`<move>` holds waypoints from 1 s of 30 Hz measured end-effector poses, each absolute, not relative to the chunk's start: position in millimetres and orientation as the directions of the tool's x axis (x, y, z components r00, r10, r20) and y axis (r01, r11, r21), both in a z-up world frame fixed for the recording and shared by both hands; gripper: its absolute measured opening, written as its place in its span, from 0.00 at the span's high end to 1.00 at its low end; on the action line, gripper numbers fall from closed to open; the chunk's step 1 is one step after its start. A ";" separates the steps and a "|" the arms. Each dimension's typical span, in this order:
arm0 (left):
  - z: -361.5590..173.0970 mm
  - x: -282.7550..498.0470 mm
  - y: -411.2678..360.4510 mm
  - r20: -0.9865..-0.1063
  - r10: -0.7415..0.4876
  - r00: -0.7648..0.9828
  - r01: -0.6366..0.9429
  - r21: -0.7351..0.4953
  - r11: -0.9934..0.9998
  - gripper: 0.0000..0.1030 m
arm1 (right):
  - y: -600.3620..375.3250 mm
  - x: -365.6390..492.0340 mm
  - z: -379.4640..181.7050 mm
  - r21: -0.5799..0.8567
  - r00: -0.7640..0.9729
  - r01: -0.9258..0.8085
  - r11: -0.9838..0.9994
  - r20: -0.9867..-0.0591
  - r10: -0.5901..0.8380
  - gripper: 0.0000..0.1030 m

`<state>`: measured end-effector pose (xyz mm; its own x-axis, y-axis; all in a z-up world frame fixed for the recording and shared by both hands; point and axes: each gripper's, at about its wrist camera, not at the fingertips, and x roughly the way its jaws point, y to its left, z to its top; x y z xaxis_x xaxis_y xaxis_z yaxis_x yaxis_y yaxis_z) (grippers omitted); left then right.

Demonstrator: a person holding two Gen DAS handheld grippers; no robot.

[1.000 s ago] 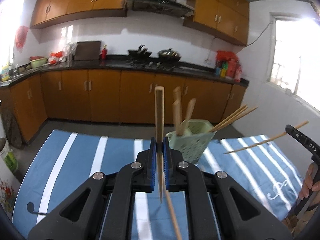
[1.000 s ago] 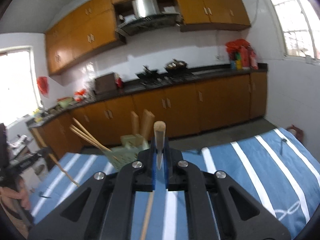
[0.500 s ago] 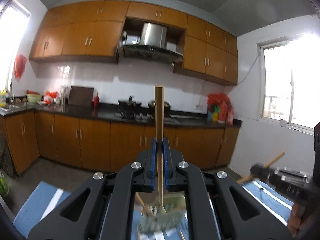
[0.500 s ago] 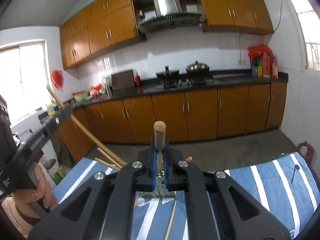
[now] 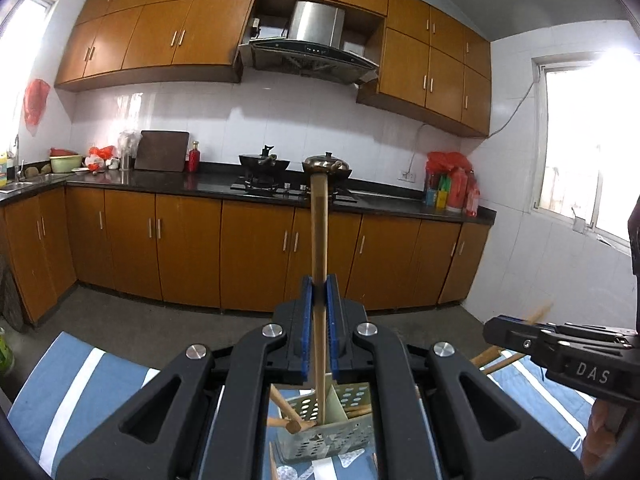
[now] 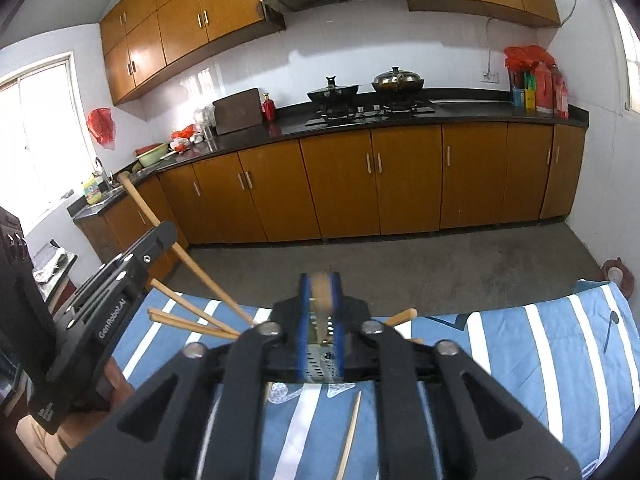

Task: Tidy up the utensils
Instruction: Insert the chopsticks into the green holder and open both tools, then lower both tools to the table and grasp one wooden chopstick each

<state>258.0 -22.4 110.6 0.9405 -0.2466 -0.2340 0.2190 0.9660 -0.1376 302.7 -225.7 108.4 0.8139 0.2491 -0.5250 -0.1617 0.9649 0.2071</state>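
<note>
My left gripper point(image 5: 319, 296) is shut on a long wooden utensil handle point(image 5: 319, 236) held upright; its lower end reaches into the pale green perforated utensil holder point(image 5: 328, 432) directly below. Several wooden handles lie in the holder. My right gripper point(image 6: 320, 300) has its jaws slightly apart; a blurred wooden utensil point(image 6: 321, 292) sits between the pads above the same holder point(image 6: 320, 360). The left gripper also shows in the right wrist view point(image 6: 120, 280) with its long handle point(image 6: 168, 236). The right gripper shows in the left wrist view point(image 5: 560, 348).
The holder stands on a blue and white striped cloth point(image 6: 540, 360). A loose chopstick point(image 6: 350, 436) lies on the cloth in front of it. Chopsticks point(image 6: 188, 320) stick out of the holder leftward. Kitchen cabinets point(image 5: 192, 248) and floor lie beyond the table.
Both grippers rose and came over the holder from either side. The right gripper's jaws have parted and its utensil blurs, dropping between them. The left utensil's end now reaches into the holder.
</note>
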 end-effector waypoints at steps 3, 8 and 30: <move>113.0 254.2 -19.9 -0.238 -0.247 0.939 0.219 -0.140 0.966 0.92 | -223.1 299.7 112.9 0.194 0.830 -0.161 0.968 -0.504 0.239 0.77; 124.3 245.0 -11.6 -0.216 -0.235 0.948 0.207 -0.146 0.967 0.92 | -227.9 277.3 124.5 0.185 0.863 -0.160 0.970 -0.451 0.229 0.77; -30.3 180.4 45.3 -0.620 -0.174 0.766 0.082 -0.173 0.981 0.81 | -212.6 194.5 -112.7 0.189 0.605 -0.092 0.978 -0.769 0.206 0.74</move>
<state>180.4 45.3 -30.3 0.7655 -0.1736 -0.6196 0.0825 0.9814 -0.1731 194.5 -212.6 -112.7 0.6053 0.2058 -0.7690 -0.0924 0.9776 0.1890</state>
